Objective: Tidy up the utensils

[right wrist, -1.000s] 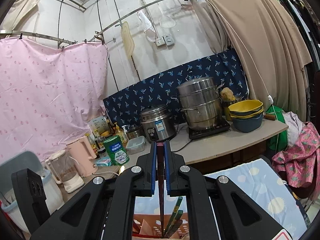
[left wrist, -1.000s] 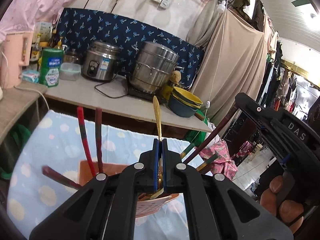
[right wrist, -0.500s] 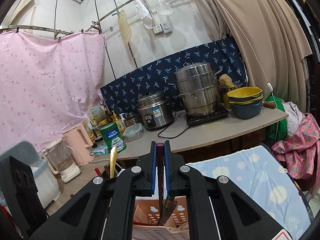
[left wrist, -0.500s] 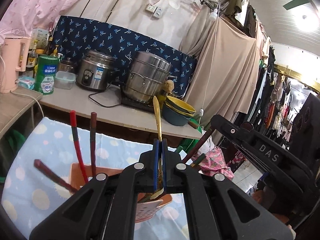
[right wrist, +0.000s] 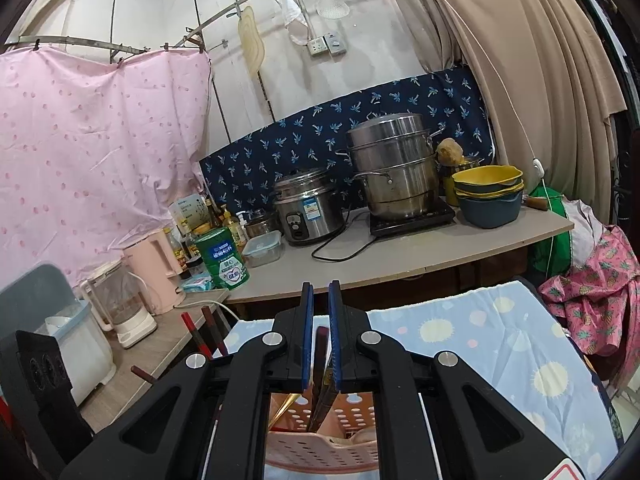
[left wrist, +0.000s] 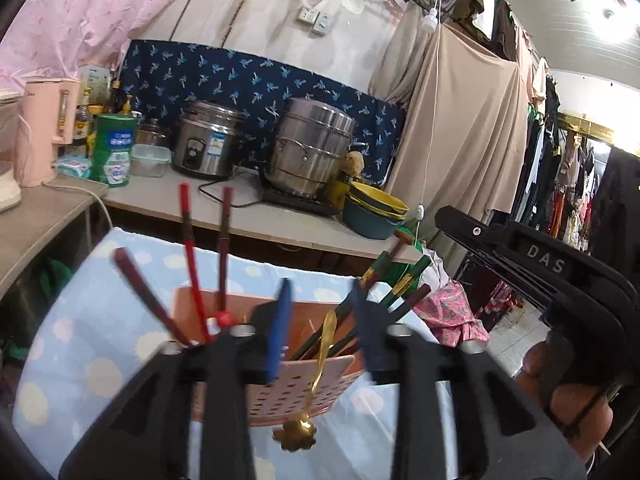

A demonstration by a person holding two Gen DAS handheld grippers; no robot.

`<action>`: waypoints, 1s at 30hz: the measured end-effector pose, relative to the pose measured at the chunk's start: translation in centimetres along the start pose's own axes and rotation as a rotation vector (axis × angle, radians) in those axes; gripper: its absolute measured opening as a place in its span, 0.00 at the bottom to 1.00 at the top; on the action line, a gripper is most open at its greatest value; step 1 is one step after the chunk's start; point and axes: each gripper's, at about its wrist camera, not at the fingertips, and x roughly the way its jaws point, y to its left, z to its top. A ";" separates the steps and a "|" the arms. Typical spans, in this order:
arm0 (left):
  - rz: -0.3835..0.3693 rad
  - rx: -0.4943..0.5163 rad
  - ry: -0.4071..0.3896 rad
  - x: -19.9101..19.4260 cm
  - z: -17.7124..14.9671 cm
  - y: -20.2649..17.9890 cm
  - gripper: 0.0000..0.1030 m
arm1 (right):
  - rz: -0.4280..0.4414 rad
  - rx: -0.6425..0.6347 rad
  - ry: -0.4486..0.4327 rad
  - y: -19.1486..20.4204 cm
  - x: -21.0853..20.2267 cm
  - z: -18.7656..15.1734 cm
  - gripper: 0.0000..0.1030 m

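Left gripper (left wrist: 320, 332) jaws are opening, and the gold spoon (left wrist: 316, 376) hangs loose between them, bowl end down against the outer front wall of the pink perforated utensil basket (left wrist: 296, 396). That looks risky: it may slide down outside the basket onto the blue spotted cloth (left wrist: 100, 360) instead of joining the red chopsticks (left wrist: 192, 264) and green chopsticks (left wrist: 396, 280) standing inside. Right gripper (right wrist: 319, 336) jaws are opening too, just parted, with a dark chopstick (right wrist: 320, 364) between them, its tip inside the basket. Released tilted, it could tip against the rim and topple out.
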 end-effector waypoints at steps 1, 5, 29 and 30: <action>0.008 -0.002 -0.007 -0.7 -0.1 0.1 0.37 | 0.002 0.003 -0.001 -0.1 -0.2 -0.1 0.14; 0.022 -0.018 0.004 -2.4 -0.4 0.5 0.37 | -0.001 0.008 -0.006 -0.3 -1.1 -0.3 0.16; 0.220 -0.145 0.439 -5.5 -13.9 7.6 0.48 | -0.004 0.071 0.319 -1.8 -6.0 -15.3 0.18; 0.223 -0.150 0.443 -5.7 -14.2 7.8 0.49 | -0.001 0.082 0.337 -1.9 -6.1 -16.0 0.18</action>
